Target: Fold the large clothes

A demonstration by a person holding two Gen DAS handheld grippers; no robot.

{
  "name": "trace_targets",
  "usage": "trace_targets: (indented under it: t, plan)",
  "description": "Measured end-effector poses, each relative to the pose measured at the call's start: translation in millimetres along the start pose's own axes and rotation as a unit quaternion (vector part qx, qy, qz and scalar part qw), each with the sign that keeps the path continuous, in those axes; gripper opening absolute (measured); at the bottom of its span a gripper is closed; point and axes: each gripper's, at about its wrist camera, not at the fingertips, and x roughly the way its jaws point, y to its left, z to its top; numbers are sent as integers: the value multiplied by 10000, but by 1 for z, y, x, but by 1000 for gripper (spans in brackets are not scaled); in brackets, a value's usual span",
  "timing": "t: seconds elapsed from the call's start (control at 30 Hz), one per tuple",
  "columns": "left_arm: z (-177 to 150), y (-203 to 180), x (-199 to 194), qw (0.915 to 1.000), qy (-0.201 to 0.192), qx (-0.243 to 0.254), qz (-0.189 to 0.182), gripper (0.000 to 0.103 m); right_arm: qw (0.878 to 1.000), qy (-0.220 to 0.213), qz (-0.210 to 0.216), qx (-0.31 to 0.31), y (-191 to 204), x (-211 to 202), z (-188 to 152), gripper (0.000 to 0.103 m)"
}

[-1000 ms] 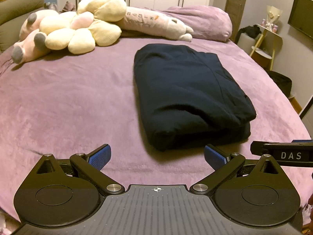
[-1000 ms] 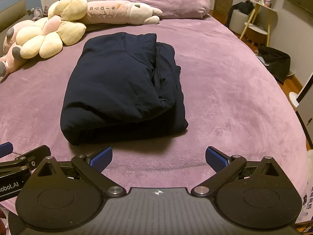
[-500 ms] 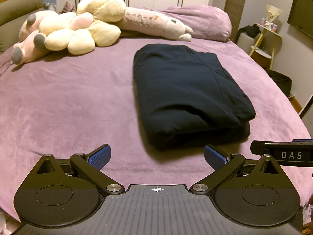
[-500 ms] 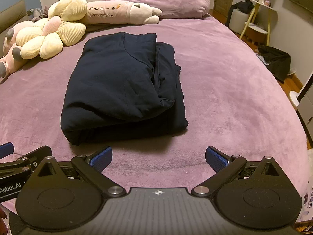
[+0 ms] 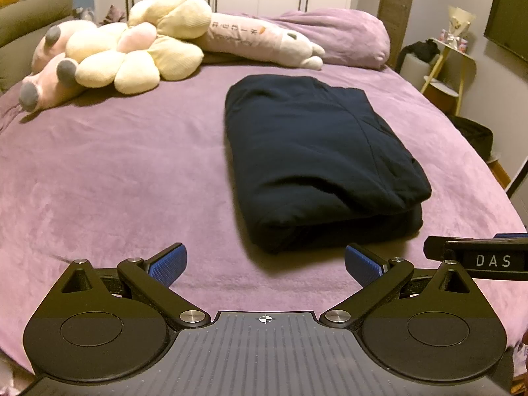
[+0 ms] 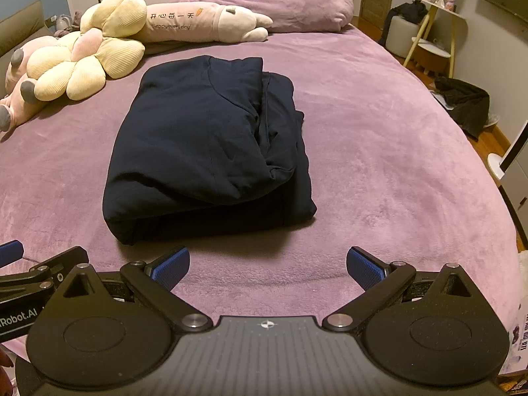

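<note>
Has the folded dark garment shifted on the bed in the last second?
No. The dark garment keeps the same gap from the flower cushion in both views.

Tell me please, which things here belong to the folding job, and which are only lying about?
For the job:
- garment, dark, folded on the bed
- left gripper, open
- right gripper, open

Lying about:
- flower cushion
- long plush
- pink plush
- pillow
- stool
- bag, on the floor
</note>
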Motion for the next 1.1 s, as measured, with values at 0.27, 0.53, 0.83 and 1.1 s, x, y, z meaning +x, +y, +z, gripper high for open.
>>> trace_targets:
  t: [0.27,0.53,0.83,1.1]
  plan:
    - [0,-1,1,10000,31,73,-4,103,10000,-25,3,4,0,-1,0,101]
    - [1,-1,2,9999,99,51,56,103,10000,-28,5,1,0,-2,0,101]
    - [1,-1,2,9999,112,51,78,103,10000,-40,6,-5,1,-4,1,101]
    - [2,0,2,9999,126,37,102,103,10000,-33,15,-7,1,-4,1,101]
